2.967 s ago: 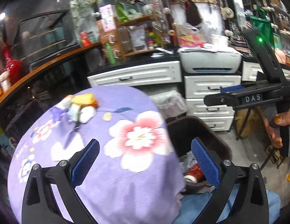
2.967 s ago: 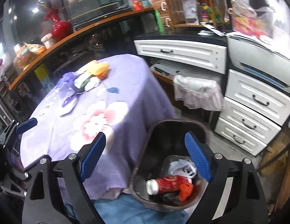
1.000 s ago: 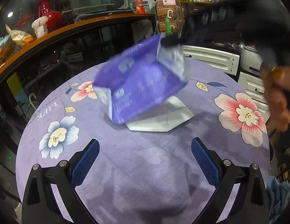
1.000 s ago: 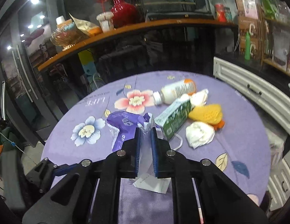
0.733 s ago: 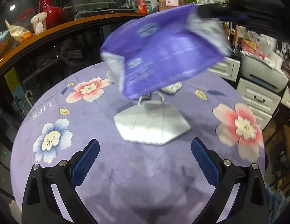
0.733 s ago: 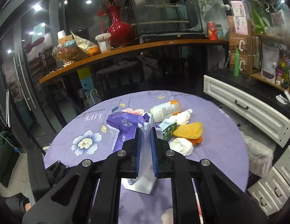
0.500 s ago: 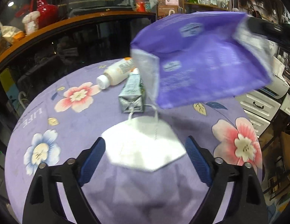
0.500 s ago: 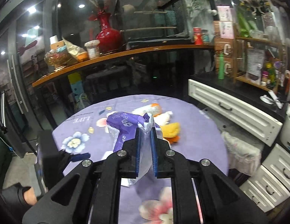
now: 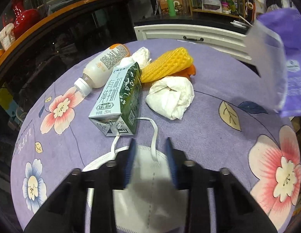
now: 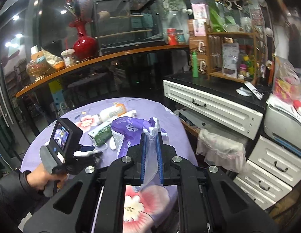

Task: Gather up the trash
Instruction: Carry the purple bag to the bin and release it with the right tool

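Observation:
My right gripper (image 10: 150, 136) is shut on a purple plastic bag (image 10: 129, 130) and holds it above the round table; the bag also hangs at the upper right of the left wrist view (image 9: 282, 62). My left gripper (image 9: 149, 145) is low over a white face mask (image 9: 148, 176) on the purple floral tablecloth (image 9: 208, 136), its fingers closing around the mask's top edge and ear loop. Beyond it lie a milk carton (image 9: 119, 97), a drink bottle (image 9: 104, 66), a yellow foam net (image 9: 166, 64) and crumpled white tissue (image 9: 169, 97).
White drawers (image 10: 212, 106) and a printer (image 10: 284, 120) stand right of the table. A bagged small bin (image 10: 220, 147) sits beside the table. An orange-edged counter with a red vase (image 10: 82, 40) runs behind. The left gripper's handle and hand (image 10: 53, 163) show in the right wrist view.
My right gripper has lifted the purple bag up and to the right, off the table. My left gripper has moved forward and down onto the mask and its fingers have narrowed from wide open.

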Available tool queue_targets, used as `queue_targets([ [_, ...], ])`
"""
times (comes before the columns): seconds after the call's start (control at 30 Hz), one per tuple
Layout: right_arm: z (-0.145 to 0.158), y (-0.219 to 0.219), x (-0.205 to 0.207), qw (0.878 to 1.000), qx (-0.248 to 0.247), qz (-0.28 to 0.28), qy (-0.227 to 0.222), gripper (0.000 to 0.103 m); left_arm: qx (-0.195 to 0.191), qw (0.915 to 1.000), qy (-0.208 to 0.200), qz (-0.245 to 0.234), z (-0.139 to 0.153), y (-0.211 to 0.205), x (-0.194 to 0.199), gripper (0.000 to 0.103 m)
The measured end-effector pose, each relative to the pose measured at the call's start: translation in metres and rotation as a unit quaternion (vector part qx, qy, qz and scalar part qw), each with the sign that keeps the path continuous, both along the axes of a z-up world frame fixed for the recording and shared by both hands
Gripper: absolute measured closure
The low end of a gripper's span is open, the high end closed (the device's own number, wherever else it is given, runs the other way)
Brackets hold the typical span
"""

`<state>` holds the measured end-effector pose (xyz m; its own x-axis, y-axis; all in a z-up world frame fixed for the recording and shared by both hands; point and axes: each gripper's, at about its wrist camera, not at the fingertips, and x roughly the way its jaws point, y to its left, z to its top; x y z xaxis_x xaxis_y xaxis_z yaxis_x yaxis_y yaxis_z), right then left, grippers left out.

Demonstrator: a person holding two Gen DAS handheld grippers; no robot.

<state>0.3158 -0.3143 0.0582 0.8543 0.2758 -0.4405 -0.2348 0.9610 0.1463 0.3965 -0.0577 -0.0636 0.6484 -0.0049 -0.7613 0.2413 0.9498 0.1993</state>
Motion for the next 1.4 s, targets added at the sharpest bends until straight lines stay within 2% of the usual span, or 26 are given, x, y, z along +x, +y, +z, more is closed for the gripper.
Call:
queue_targets([
  [0.07, -0.005, -0.010, -0.002, 1.000, 0.005, -0.007, 0.005, 0.092, -0.003, 1.0000, 0.001, 0.005, -0.001, 0.000, 0.000, 0.098],
  [0.17, -0.013, -0.024, -0.005, 1.000, 0.017, -0.016, 0.010, 0.092, -0.020, 0.9997, -0.007, 0.008, 0.003, 0.001, -0.009, 0.100],
  [0.4, -0.027, -0.045, -0.021, 0.999, 0.030, -0.030, 0.013, 0.092, -0.068, 0.9967, -0.042, -0.019, 0.034, -0.009, -0.059, 0.100],
  [0.67, -0.033, -0.079, -0.055, 0.998, 0.033, -0.058, 0.017, 0.092, -0.121, 0.9878, -0.074, -0.064, 0.068, -0.037, -0.108, 0.100],
  [1.03, -0.046, -0.135, -0.104, 0.992, -0.008, -0.119, 0.033, 0.092, -0.160, 0.9727, -0.080, -0.148, 0.086, -0.114, -0.150, 0.100],
  [1.2, -0.072, -0.147, -0.111, 0.987, -0.044, -0.138, 0.066, 0.092, -0.175, 0.9645, -0.072, -0.184, 0.085, -0.152, -0.162, 0.100],
  [1.4, -0.123, -0.150, -0.102, 0.983, -0.047, -0.134, 0.119, 0.092, -0.198, 0.9577, -0.038, -0.205, 0.073, -0.188, -0.168, 0.100],
])
